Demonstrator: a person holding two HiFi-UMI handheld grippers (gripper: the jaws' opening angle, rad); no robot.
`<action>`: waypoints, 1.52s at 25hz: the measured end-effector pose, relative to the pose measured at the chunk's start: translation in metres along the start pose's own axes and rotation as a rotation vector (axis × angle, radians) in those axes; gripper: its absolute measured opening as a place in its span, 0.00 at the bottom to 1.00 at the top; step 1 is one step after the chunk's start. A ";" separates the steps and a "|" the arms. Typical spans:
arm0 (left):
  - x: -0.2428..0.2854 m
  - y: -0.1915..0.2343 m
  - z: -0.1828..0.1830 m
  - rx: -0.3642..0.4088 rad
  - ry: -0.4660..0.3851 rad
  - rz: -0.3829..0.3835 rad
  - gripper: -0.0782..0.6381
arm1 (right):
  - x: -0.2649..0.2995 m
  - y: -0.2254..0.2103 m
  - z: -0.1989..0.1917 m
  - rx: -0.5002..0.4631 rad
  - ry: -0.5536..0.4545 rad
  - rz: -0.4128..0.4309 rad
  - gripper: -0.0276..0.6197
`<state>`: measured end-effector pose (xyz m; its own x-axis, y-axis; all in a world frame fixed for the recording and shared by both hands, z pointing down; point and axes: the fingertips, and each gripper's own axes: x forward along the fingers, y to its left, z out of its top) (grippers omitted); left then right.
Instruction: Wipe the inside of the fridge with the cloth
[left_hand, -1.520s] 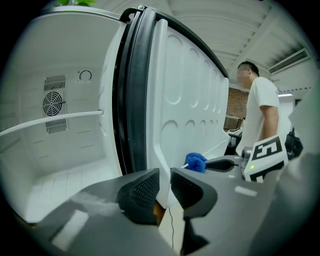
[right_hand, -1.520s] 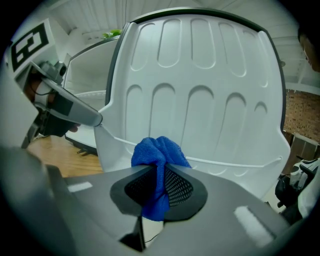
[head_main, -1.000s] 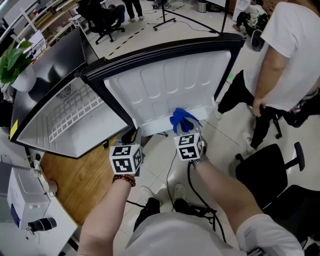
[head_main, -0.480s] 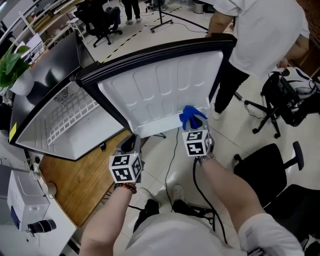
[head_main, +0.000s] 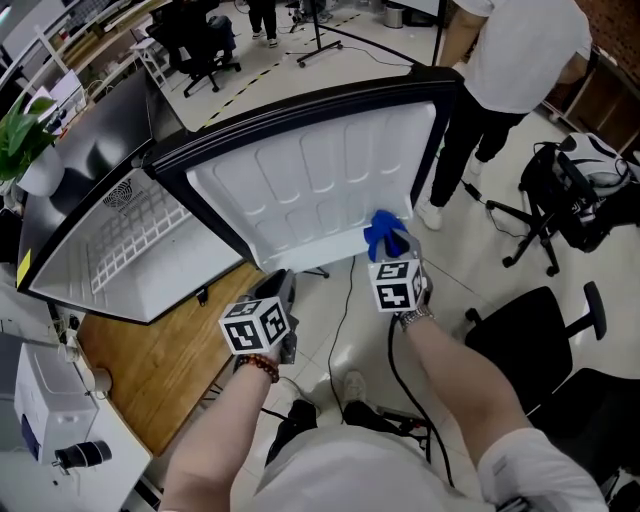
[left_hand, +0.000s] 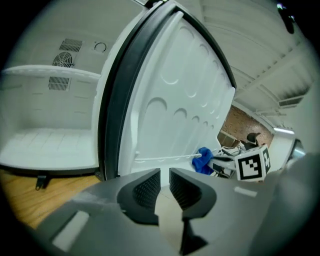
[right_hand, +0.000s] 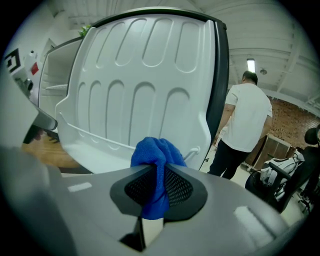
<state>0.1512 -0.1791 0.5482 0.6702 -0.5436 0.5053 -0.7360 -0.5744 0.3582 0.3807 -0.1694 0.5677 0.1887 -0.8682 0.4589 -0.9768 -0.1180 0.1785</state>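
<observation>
The right gripper (right_hand: 159, 180) is clamped on the blue cloth (right_hand: 156, 155), which bunches out past its jaws at the 5 o'clock corner of the open fridge door (head_main: 320, 180), right by the white rail (right_hand: 100, 140) of the inner liner; whether it touches the liner cannot be told. The left gripper (left_hand: 165, 186) hangs at about 8 o'clock from the right one, facing the door's edge, its jaws a narrow gap apart, having just been opening, with nothing between them. The fridge compartment (head_main: 150, 250) lies at 9 o'clock.

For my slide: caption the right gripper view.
Blue cloth clamped in the right tool, facing the open fridge door.
</observation>
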 end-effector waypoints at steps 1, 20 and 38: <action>0.003 0.001 0.000 -0.035 0.000 -0.005 0.20 | 0.000 -0.002 0.000 0.001 0.001 -0.001 0.11; 0.041 0.001 0.006 -0.550 -0.097 -0.135 0.31 | -0.027 -0.006 0.013 0.019 -0.053 0.039 0.11; 0.045 0.016 0.006 -0.715 -0.267 -0.167 0.28 | -0.100 0.013 0.030 -0.004 -0.151 0.144 0.11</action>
<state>0.1697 -0.2166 0.5717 0.7109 -0.6659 0.2263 -0.4455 -0.1774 0.8775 0.3464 -0.0987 0.4978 0.0292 -0.9384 0.3443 -0.9922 0.0146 0.1240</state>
